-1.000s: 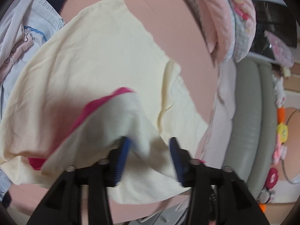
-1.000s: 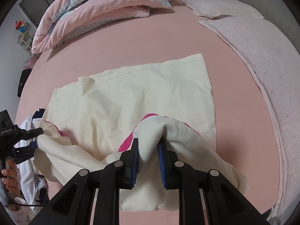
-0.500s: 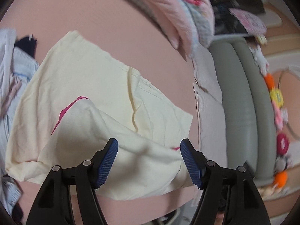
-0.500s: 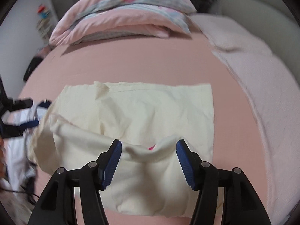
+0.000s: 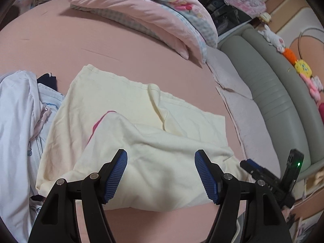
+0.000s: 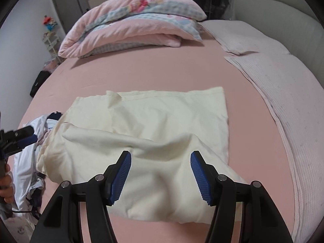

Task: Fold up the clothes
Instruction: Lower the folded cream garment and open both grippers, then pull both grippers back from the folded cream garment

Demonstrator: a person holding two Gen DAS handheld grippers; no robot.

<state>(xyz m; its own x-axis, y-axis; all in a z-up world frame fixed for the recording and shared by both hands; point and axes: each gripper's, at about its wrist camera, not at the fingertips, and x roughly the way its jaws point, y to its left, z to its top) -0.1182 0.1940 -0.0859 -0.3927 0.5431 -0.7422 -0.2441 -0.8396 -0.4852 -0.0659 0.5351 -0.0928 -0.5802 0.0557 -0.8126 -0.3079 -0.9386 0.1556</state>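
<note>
A pale yellow cotton garment [image 5: 129, 121] with a magenta trim lies half folded at centre frame on the pink bedsheet [image 5: 60, 40]. The left gripper [image 5: 161, 174] and right gripper [image 6: 161, 174], blue-padded, hover over its near fold at lower centre, jaws spread and released, gripping nothing. White and light-blue clothes [image 5: 18, 121] pile up at left; a pink quilt [image 6: 131, 22] sits at top.

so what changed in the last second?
Both grippers let go: the right gripper was clamped on the cream garment, the left gripper held its other end. Jaws have just been opening; the folded-over edge now lies dropped. The laundry pile and quilt stayed put.
</note>
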